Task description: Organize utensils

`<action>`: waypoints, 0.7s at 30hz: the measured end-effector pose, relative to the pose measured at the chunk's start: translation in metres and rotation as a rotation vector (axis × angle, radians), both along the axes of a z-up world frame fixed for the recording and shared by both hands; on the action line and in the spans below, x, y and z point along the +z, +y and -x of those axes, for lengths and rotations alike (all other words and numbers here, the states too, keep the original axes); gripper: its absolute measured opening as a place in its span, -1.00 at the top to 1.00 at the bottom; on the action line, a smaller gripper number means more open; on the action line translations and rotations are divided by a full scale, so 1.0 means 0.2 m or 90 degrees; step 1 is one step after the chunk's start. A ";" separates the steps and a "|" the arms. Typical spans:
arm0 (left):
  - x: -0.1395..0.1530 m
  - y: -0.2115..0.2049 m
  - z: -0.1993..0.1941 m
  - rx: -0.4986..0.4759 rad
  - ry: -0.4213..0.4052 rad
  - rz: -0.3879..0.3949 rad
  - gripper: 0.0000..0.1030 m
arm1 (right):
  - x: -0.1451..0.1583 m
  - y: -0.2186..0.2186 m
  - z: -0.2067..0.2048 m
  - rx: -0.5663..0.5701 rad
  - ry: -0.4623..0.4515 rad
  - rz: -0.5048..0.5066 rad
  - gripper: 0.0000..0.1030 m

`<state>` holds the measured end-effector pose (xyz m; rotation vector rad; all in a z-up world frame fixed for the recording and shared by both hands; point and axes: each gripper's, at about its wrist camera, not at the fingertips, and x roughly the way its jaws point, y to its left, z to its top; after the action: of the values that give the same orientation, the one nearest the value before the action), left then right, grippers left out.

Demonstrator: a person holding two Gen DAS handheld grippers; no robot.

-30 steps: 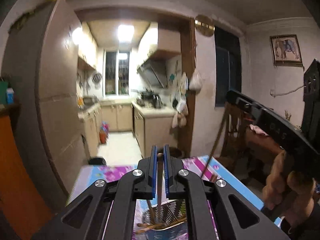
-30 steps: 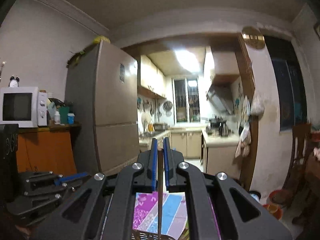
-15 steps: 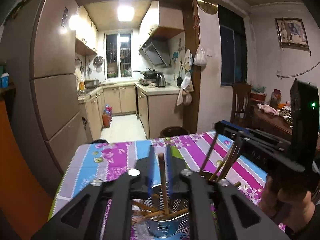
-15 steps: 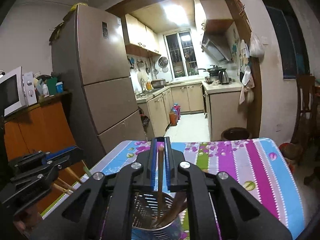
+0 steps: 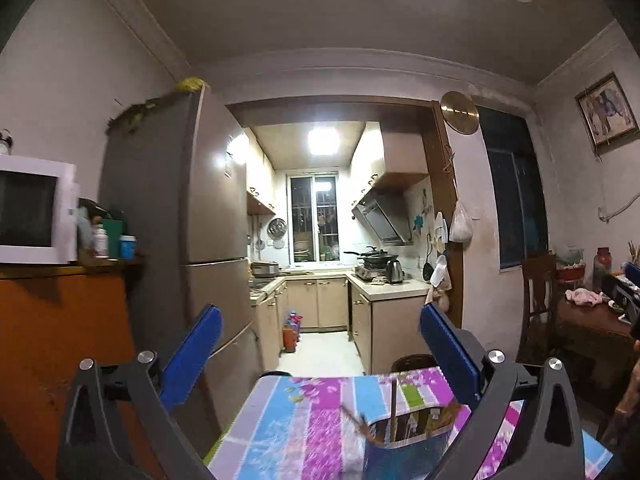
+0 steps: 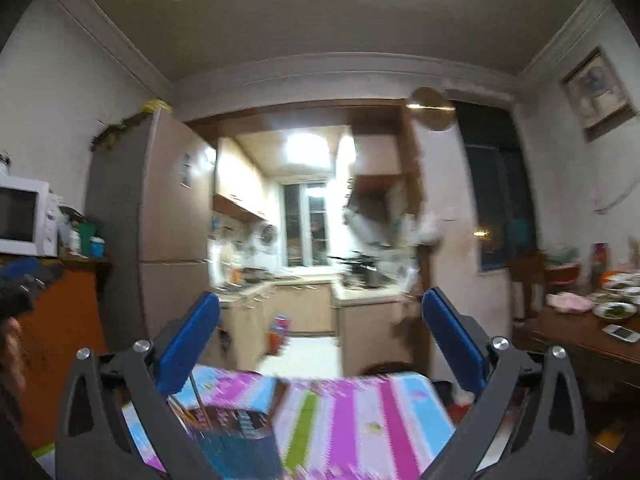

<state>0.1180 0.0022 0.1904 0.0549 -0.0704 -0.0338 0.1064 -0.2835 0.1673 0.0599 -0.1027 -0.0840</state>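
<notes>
A shiny metal utensil holder (image 5: pixel 404 436) stands on the striped tablecloth (image 5: pixel 304 412) with several wooden chopsticks (image 5: pixel 393 404) sticking out of it. My left gripper (image 5: pixel 320 344) is open and empty, raised above and behind the holder. In the right wrist view the holder (image 6: pixel 236 436) sits low left, chopsticks (image 6: pixel 198 400) leaning in it. My right gripper (image 6: pixel 320 340) is open and empty, above the table; this view is blurred.
A tall fridge (image 5: pixel 188 240) and an orange cabinet (image 5: pixel 60 340) with a microwave (image 5: pixel 32 216) stand left. A kitchen doorway lies ahead. A dark side table (image 6: pixel 592 344) with dishes and a chair (image 5: pixel 536 300) stand right.
Both grippers opened and let go of their chopsticks, which now stand in the holder. Both grippers rose and pulled back from the holder.
</notes>
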 end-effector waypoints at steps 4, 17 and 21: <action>-0.20 0.01 0.19 0.002 0.072 0.013 -0.92 | -0.18 0.11 0.17 -0.023 0.068 0.041 -0.90; -0.78 -0.11 0.32 -0.028 0.232 -0.024 -0.92 | -0.63 0.43 0.32 -0.048 0.210 0.068 -0.90; -0.78 -0.14 0.35 -0.027 0.224 -0.027 -0.92 | -0.61 0.44 0.37 -0.055 0.192 0.081 -0.90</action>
<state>0.0479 -0.0259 0.0349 0.0884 0.2815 -0.0869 0.0319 -0.1959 0.0445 -0.0840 0.1911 -0.1715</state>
